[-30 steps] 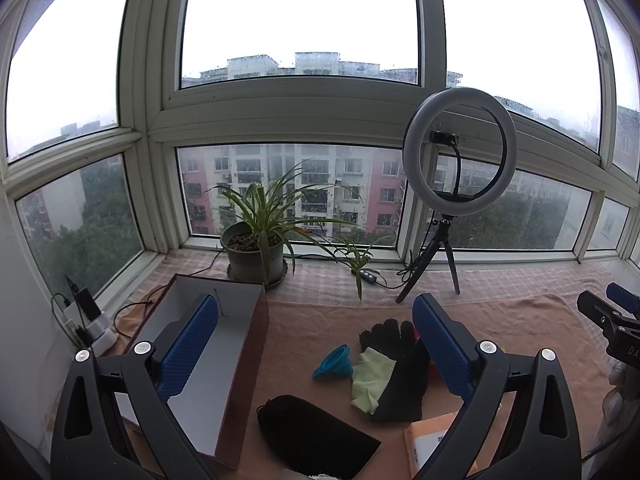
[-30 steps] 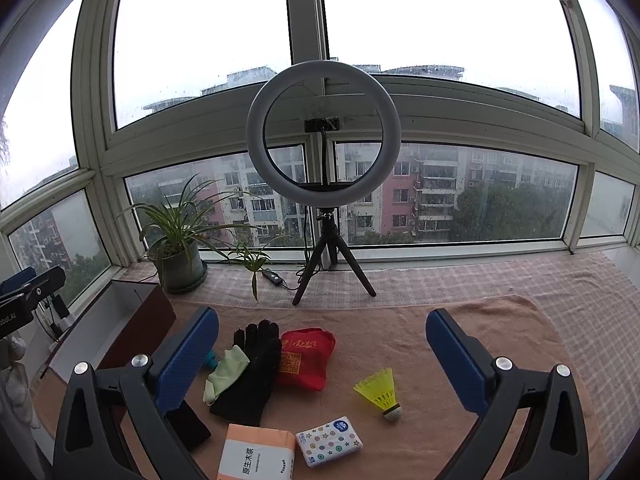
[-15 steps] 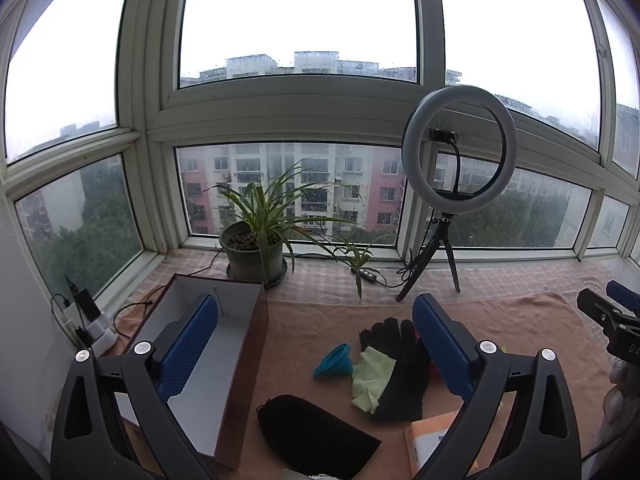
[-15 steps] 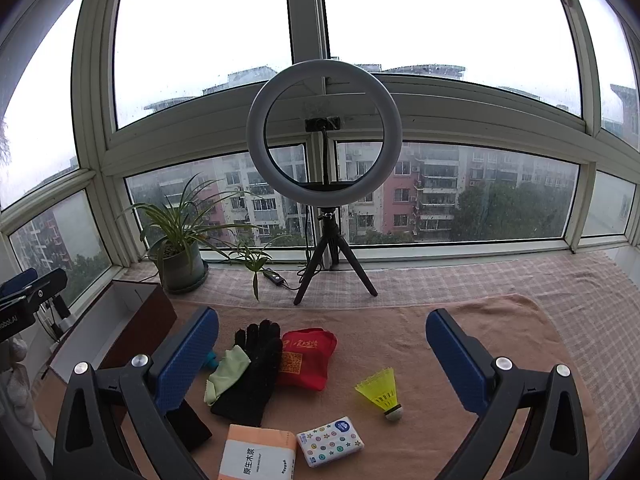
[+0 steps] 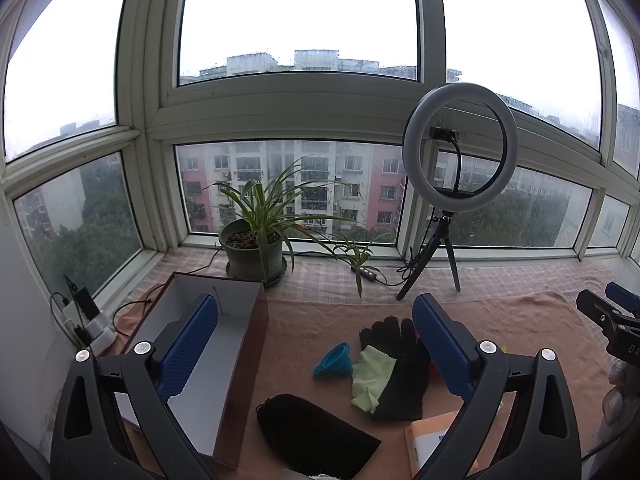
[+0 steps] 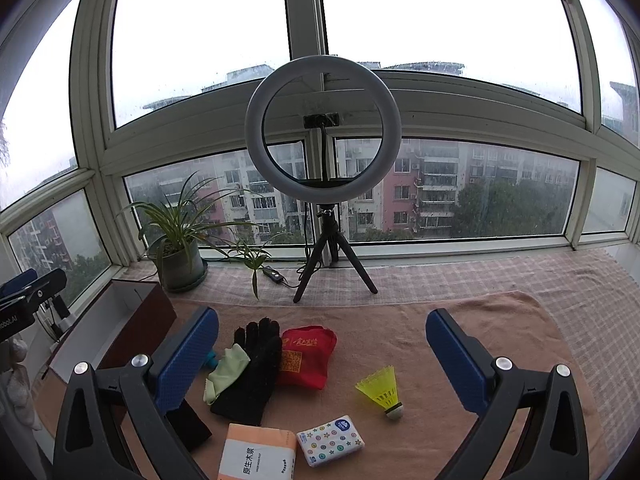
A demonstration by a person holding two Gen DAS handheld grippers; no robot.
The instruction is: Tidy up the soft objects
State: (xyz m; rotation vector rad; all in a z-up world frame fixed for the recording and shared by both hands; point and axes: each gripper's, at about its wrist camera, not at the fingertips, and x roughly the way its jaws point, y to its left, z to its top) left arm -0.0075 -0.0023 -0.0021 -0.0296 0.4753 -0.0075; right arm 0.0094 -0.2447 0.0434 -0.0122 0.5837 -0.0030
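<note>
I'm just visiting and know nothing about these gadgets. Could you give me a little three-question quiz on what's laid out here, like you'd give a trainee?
1. True or false: the black knitted glove lies partly on top of the pale green cloth.
2. Multiple choice: what lies right of the red fabric bag in the right wrist view? A) a blue funnel B) the yellow plastic shuttlecock C) a potted plant
3. Fill in: the open brown cardboard box with a white inside holds ____ so far.

Key: 1 true; 2 B; 3 nothing. Both the left gripper and the right gripper are open and hold nothing.
</note>
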